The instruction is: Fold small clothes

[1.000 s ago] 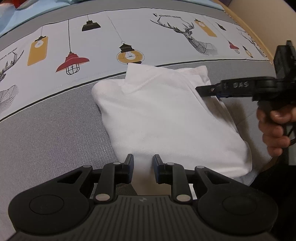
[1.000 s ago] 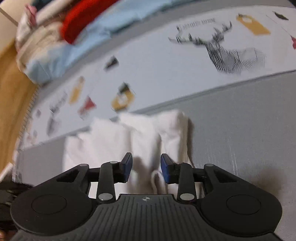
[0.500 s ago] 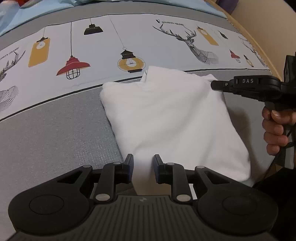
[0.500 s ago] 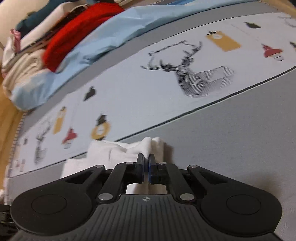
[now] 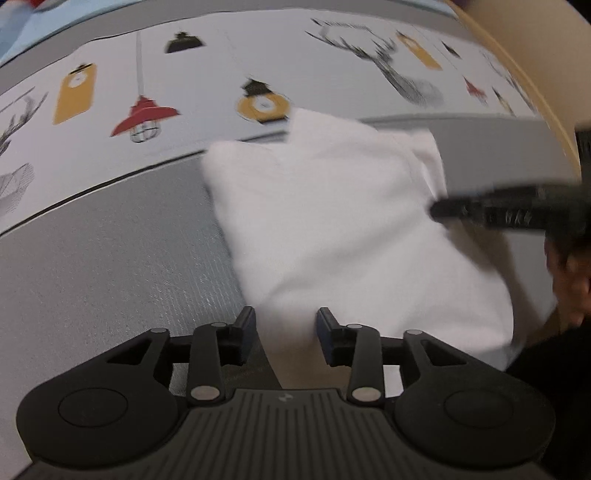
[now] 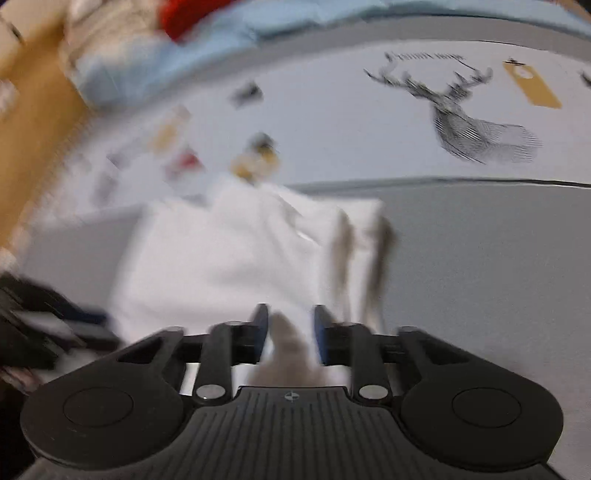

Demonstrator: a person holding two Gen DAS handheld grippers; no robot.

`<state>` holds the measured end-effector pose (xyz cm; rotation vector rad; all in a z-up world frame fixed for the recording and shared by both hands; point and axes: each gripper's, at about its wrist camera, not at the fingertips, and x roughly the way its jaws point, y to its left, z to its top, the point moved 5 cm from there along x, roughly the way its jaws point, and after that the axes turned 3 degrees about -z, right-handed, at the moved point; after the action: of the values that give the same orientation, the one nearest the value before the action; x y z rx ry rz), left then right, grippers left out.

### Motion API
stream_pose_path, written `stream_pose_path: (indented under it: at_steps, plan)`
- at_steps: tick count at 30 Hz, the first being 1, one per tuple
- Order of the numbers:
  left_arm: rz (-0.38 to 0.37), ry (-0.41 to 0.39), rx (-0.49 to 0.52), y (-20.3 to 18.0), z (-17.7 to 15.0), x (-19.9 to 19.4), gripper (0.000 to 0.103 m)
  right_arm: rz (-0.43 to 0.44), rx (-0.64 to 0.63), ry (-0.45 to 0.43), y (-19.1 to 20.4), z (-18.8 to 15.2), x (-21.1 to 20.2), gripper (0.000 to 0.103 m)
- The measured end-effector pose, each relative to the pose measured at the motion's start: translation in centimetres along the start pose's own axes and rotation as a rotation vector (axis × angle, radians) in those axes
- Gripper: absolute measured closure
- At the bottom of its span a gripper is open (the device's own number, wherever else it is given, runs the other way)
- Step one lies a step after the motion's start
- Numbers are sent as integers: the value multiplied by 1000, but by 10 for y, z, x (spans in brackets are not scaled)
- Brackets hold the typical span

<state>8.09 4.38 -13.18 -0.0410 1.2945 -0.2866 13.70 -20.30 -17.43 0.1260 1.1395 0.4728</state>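
White garment (image 5: 351,229) lies folded into a rough rectangle on the bed (image 5: 110,277), mostly on the plain grey part of the cover. Its far corner crosses onto the pale strip printed with lamps and deer. In the left wrist view its long axis runs away from the camera, with the near end slanted to the right. That near end is cut off behind the left claw (image 5: 286,332), whose jaws are opening with the hem between them, not pinched.

Both views are motion-blurred. The right claw (image 5: 439,212) comes in from the right, its tip at the garment's right edge. The hand (image 5: 569,280) holding it is a dark smear.

In its own view the right claw (image 6: 288,328) has its fingers apart over a shadowed fold of the garment (image 6: 221,258). Creased layers stand up just to the right. Blurred clothes (image 6: 177,14) are heaped at the bed's far end.
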Motion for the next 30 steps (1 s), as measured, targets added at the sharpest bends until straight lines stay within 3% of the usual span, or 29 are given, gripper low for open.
stream_pose_path:
  at_steps: [3,5,6,7,11,13,17,21,23,25,30]
  plan:
    - [12,-29,-103,16,6,-1,53,18,131,-14,-19,4,-5,103]
    - [-37,-59,-210,29,9,1,50,13,182,-58,-25,7,-12,90]
    - [-55,-60,-254,35,9,3,48,1,197,-74,-27,7,-14,58]
    - [-71,-54,-289,38,10,5,48,-3,219,-79,-30,7,-14,34]
    - [-165,-70,-363,41,15,15,43,85,292,-30,-32,3,-3,33]
    - [-186,-50,-381,42,16,25,43,78,293,6,-33,2,5,24]
    - [-200,-17,-392,45,16,42,40,41,270,79,-28,-6,24,21]
    - [-221,-5,-381,45,20,53,42,29,216,78,-18,-5,28,19]
    - [-216,-14,-344,43,24,54,48,23,209,69,-17,-3,28,33]
    - [-210,-32,-305,40,27,50,62,38,206,57,-14,0,28,57]
    - [-136,-188,-198,36,49,19,67,83,234,-44,-5,20,16,69]
